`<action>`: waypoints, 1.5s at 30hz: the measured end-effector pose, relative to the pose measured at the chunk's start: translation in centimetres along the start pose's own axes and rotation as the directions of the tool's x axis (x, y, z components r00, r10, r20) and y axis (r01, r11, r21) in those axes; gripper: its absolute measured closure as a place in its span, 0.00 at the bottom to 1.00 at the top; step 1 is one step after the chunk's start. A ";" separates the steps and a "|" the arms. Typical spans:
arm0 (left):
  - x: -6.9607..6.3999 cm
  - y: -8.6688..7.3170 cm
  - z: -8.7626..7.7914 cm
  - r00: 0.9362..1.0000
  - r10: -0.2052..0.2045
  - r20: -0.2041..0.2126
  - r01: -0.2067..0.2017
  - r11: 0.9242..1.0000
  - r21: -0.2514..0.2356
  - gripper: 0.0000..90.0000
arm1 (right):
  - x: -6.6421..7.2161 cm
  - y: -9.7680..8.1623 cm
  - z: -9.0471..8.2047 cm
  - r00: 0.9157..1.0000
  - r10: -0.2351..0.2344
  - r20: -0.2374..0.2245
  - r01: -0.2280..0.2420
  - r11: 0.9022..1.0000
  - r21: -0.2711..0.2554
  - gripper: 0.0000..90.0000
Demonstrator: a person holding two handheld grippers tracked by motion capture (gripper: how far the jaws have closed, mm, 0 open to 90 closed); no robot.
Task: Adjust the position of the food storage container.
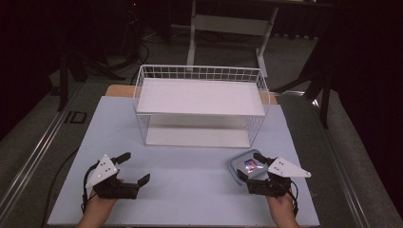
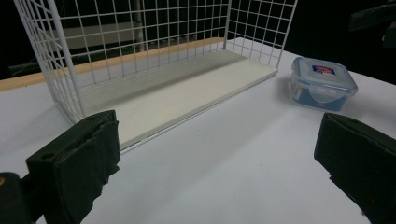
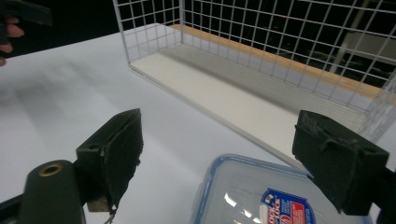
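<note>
While both hands rested low on the counter [image 1: 190, 190], the right gripper [image 1: 251, 167] stood released with its jaws spread either side of the lidded container [image 1: 245, 167] directly beneath it. The left gripper [image 1: 136, 167] was released too, holding nothing, with the wire rack [image 1: 199, 102] ahead of it.

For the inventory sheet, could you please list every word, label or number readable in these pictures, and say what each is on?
"LOCK & LOCK", partly cut off by the picture's edge, on the blue and red sticker on the clear lid of the food container.
"ID", in dark letters on the floor strip left of the table.
The sticker's smaller print is too blurred to read.
</note>
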State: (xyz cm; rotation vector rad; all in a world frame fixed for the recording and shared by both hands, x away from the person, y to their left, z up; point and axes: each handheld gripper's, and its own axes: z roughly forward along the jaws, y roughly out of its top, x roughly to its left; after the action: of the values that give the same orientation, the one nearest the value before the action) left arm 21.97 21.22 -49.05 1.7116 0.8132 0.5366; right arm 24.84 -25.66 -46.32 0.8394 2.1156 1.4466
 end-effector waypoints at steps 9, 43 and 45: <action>-0.2 0.1 -0.2 1.000 0.002 0.007 -0.002 1.000 -0.024 0.02 | 1.0 0.8 -0.4 0.999 -0.034 -0.028 0.033 0.999 -0.023 0.18; -0.3 0.1 0.0 1.000 0.005 0.011 -0.005 1.000 -0.026 0.02 | -2.8 5.5 -1.2 0.999 0.023 0.026 -0.021 0.997 -0.071 0.14; -0.3 0.1 0.1 1.000 0.006 0.011 -0.006 1.000 -0.020 0.01 | -3.9 5.3 -1.0 0.998 0.016 0.063 -0.012 0.998 -0.059 0.14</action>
State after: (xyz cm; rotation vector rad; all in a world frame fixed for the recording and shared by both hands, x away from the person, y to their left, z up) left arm 21.89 20.93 -49.00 1.6977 0.7927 0.5373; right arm 28.22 -27.62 -40.97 0.8683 2.0144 1.4626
